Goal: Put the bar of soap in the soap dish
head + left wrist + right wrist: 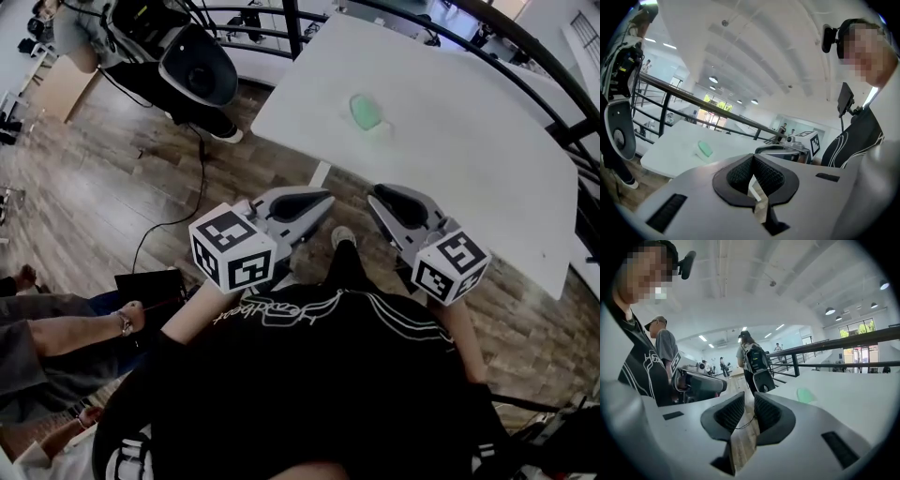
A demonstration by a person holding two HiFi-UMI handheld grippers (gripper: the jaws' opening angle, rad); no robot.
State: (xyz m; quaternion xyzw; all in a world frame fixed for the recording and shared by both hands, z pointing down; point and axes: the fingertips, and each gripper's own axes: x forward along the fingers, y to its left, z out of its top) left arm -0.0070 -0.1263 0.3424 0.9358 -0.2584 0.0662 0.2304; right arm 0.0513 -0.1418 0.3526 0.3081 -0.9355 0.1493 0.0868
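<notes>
A green oval piece lies on the white table and seems to rest on a pale base; I cannot tell soap from dish. It also shows small in the left gripper view and the right gripper view. Both grippers hang side by side in front of the table's near edge, well short of it. My left gripper is shut, pads touching, nothing between them. My right gripper has a narrow gap between its pads and holds nothing.
A black railing runs behind the table. Camera gear and a cable sit on the wooden floor at left. Seated people's legs are at lower left. A person with a backpack stands beyond.
</notes>
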